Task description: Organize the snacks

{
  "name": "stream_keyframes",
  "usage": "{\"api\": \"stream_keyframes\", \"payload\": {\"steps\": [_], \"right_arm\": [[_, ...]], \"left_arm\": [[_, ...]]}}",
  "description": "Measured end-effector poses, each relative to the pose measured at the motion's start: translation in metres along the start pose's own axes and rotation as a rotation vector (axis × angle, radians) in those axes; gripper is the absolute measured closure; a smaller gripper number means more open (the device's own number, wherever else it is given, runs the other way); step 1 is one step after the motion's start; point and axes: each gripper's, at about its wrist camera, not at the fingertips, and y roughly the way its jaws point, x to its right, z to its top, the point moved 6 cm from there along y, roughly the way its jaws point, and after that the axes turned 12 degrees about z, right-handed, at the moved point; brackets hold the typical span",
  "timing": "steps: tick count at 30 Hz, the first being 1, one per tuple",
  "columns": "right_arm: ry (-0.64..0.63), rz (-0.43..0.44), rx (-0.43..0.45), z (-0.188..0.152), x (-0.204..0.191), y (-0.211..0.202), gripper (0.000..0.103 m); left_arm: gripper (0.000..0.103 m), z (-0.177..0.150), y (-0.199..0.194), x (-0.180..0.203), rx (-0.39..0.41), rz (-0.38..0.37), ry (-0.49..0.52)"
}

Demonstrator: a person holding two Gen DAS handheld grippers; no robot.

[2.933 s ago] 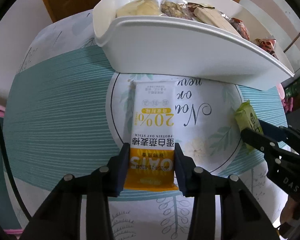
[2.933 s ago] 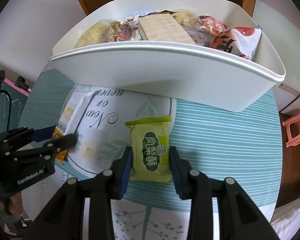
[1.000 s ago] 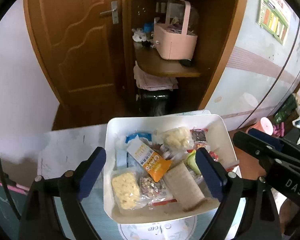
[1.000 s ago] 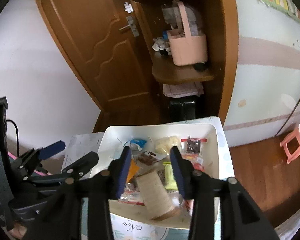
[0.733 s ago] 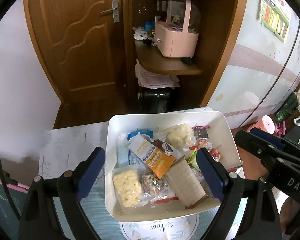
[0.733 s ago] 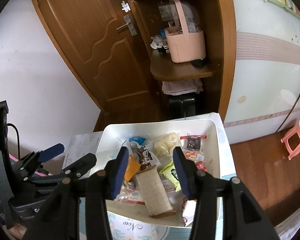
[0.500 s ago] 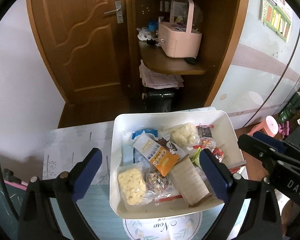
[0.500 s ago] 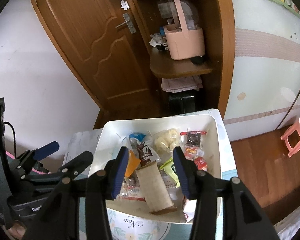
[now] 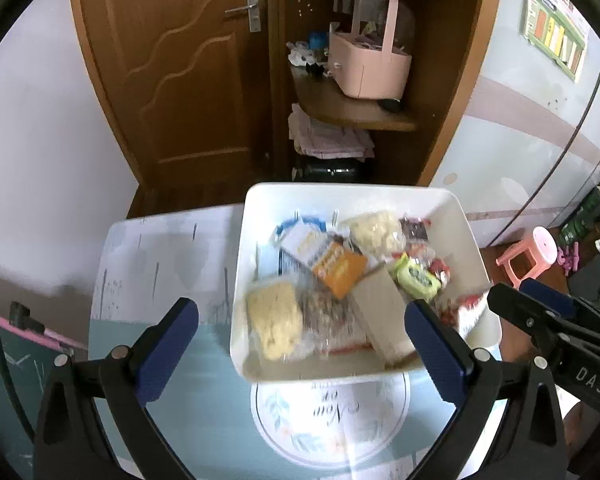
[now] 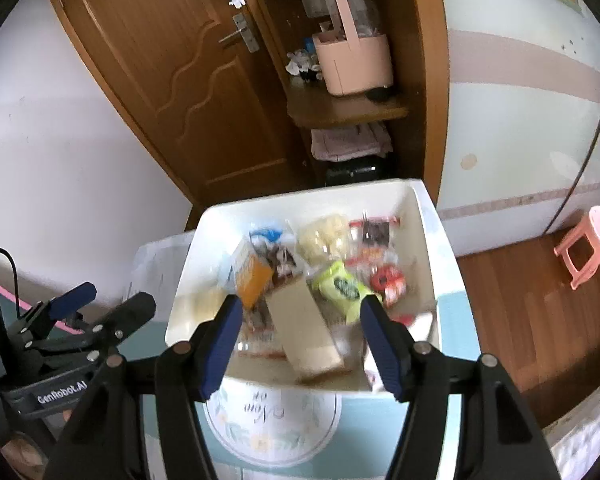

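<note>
Left wrist view: the left gripper [image 9: 300, 344] gapes wide, empty, above a teal-and-white patterned tablecloth [image 9: 204, 412]; the white rectangular plastic bin [image 9: 256, 200] of snacks sits at 12 o'clock (blurred), a brown wooden door [image 9: 188, 80] at 11.

Right wrist view: the right gripper [image 10: 302, 348], moderately open, holds nothing over that bin; a pink plastic stool [image 10: 586, 246] stands at 3 o'clock on wood flooring [image 10: 536, 320].

Wooden door [image 9: 188, 80], pink basket [image 9: 370, 68] on shelf, pink stool [image 10: 586, 246]

Bright daylight, motion blur, fisheye warp

The white bin [image 9: 466, 216] is open on top, so a claw can pass down, but packed snacks [image 10: 300, 320] fill it. The worktop [image 9: 204, 412] beside it lies bare.
</note>
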Motion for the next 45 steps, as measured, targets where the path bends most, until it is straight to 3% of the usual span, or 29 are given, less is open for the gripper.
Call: {"api": "stream_keyframes", "payload": {"steps": [10,21,33,45], "right_arm": [[0.003,-0.013,-0.01,-0.061,-0.013,-0.039,0.032],[-0.059,-0.021,-0.05,-0.122,-0.046,-0.097,0.029],[-0.088,-0.026,-0.024,-0.147,-0.074,-0.155,0.029],[-0.103,-0.024,0.018,-0.154,-0.094,-0.176,0.029]], "left_arm": [[0.0,-0.069,-0.053,-0.014,-0.008,0.005,-0.006],[0.0,-0.146,-0.119,-0.038,-0.056,0.051,-0.064],[0.0,-0.171,-0.18,-0.047,-0.026,0.087,-0.112],[0.0,-0.172,-0.212,-0.043,0.025,0.099,-0.101]]}}
